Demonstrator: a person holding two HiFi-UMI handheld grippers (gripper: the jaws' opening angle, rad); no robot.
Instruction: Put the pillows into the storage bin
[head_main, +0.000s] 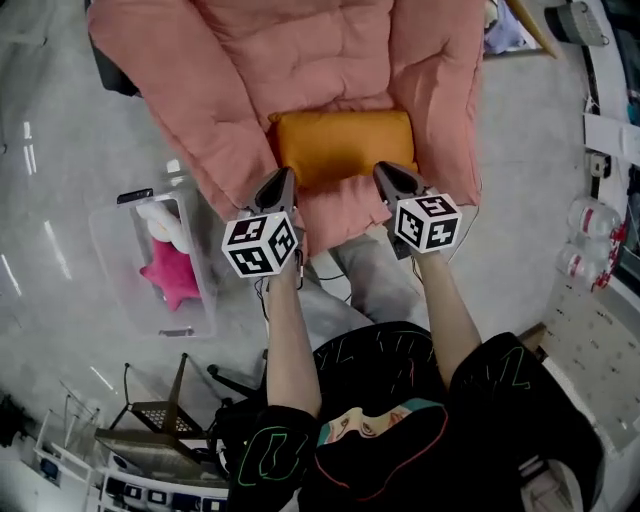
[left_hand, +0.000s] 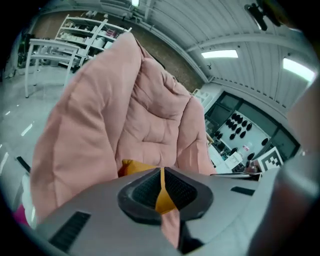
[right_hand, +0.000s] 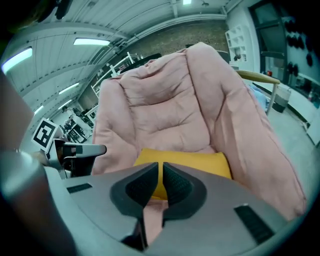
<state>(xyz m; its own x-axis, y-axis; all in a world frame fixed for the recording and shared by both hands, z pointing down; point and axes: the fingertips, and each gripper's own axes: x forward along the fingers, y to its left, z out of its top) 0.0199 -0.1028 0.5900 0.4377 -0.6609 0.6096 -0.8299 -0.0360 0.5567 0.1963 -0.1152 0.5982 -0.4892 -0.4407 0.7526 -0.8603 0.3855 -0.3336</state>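
The left claw (head_main: 284, 177) and the right claw (head_main: 387, 171) are both hanging closed and empty just in front of the orange pillow (head_main: 345, 145), which is lying on the pink armchair (head_main: 300, 50) seat; arriving closed, they are risking pushing it deeper

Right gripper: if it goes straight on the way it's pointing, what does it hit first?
Most likely the orange pillow lying on the pink chair, straight ahead of the right gripper and its jaws. Nothing shows in between, though depth is unclear.
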